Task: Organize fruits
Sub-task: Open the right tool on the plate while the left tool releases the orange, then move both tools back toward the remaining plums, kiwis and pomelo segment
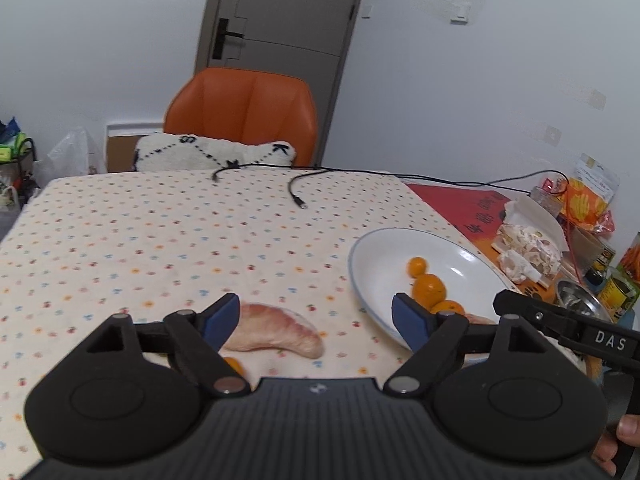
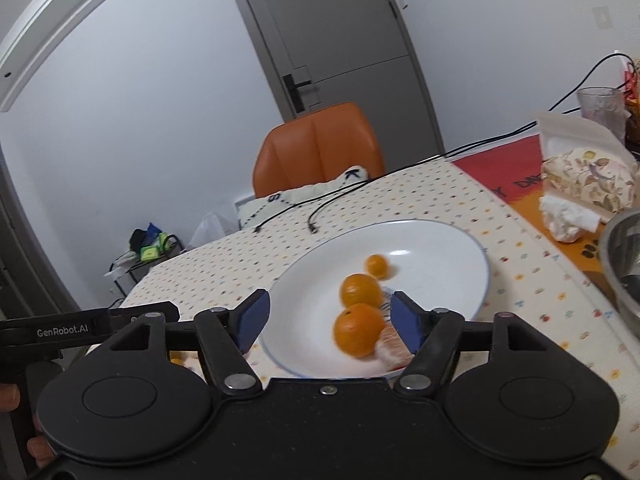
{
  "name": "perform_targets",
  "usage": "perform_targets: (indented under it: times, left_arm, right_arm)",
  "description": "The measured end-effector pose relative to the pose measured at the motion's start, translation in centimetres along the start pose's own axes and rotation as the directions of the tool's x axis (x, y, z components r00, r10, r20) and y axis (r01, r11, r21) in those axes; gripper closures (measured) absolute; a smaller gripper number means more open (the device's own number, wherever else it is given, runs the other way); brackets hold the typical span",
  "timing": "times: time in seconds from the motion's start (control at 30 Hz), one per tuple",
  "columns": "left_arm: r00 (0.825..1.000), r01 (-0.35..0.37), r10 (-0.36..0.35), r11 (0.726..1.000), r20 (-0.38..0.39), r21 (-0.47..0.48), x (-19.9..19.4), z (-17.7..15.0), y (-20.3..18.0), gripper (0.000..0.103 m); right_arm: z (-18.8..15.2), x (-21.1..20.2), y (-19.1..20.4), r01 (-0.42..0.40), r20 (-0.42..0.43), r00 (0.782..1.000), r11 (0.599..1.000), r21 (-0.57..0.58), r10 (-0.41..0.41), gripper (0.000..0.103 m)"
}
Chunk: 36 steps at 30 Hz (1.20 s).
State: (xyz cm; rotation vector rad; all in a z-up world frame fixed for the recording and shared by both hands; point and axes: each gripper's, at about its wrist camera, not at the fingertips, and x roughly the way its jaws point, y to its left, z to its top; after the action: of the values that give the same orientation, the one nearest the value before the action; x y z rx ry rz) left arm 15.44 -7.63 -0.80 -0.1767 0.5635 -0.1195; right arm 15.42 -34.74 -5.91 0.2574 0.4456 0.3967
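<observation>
The left gripper is hovering low over the bench, pointing forward across the spotted cloth toward the orange chair, its jaws standing wide apart and gripping nothing. A pale pink pomelo segment is lying on the cloth just in front of and between the blue pads, apart from both. A small orange fruit is peeking out from under the left finger linkage, also on the cloth.

To the right, the white plate is sitting on the bench, holding three small oranges in a row. The right gripper is hanging over the plate's near rim, tilted so the bench is sloping in its view, and its jaws are likewise spread wide with nothing between them. In that view the oranges are lying in the plate's middle, with a peeled citrus piece resting against the nearest one, just beside the right pad; whether the pad is touching it cannot be told. The fruit there is looking slightly blurred.

Fingertips of a hand are showing at the lower right edge of the left view, behind the right gripper's handle. Two black cables are trailing across the bench's far side.
</observation>
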Motion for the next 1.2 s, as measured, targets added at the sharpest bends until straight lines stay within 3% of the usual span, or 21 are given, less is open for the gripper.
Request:
perform_targets:
  times: [0.47, 1.0, 1.2]
  left_arm:
    - [0.995, -0.090, 0.092, 0.994, 0.036, -0.057, -3.6, -0.3, 4.5, 0.021]
    - [0.987, -0.150, 0.157, 0.979, 0.045, -0.141, -5.5, -1.3, 9.2, 0.021]
    - [0.987, -0.142, 0.152, 0.974, 0.047, -0.175, -5.7, -1.6, 10.7, 0.025]
  right_arm:
    - [-0.5, 1.5, 3.9, -0.100, -0.034, 0.995, 0.994, -0.043, 0.098, 0.035]
    - [-1.5, 3.4, 8.7, -0.185, -0.094, 0.980, 0.978, -0.100, 0.175, 0.035]
    - [-1.8, 4.1, 10.0, -0.206, -0.120, 0.974, 0.972, -0.117, 0.192, 0.037]
